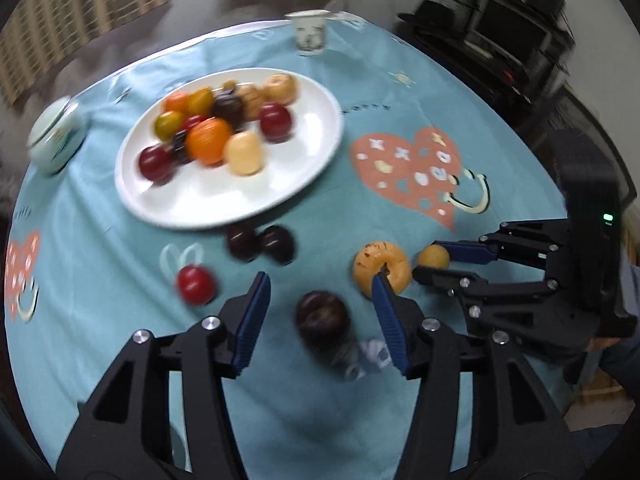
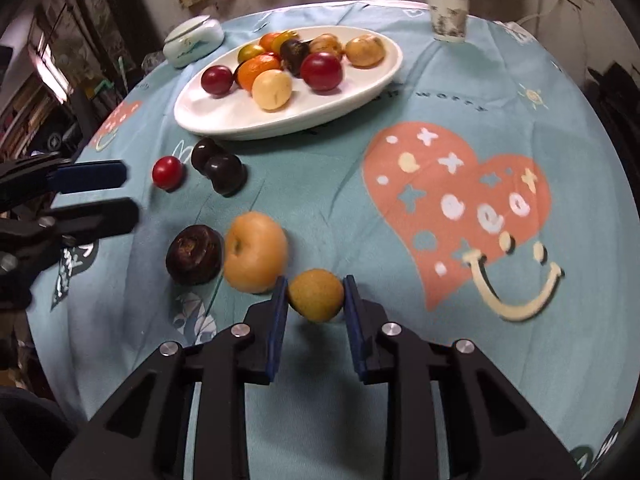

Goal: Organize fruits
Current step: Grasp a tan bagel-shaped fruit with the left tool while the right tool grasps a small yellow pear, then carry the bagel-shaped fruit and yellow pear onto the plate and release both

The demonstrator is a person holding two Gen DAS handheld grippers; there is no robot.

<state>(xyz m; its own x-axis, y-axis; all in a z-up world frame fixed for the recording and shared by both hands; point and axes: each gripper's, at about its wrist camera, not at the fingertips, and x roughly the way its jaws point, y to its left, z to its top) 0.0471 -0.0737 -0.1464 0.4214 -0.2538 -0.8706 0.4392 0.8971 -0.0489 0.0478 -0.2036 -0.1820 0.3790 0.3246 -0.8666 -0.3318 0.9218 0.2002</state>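
Right gripper pinches the small yellow fruit squarely between its pads, the white plate well ahead up-left, while the left gripper, fingers spread, seems (blurry) poised over the dark fruit.

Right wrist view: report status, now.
Right tool shut on small round yellow-brown fruit. Left tool open over dark purple fruit. Large orange fruit crowds the grasp; white oval plate beyond.
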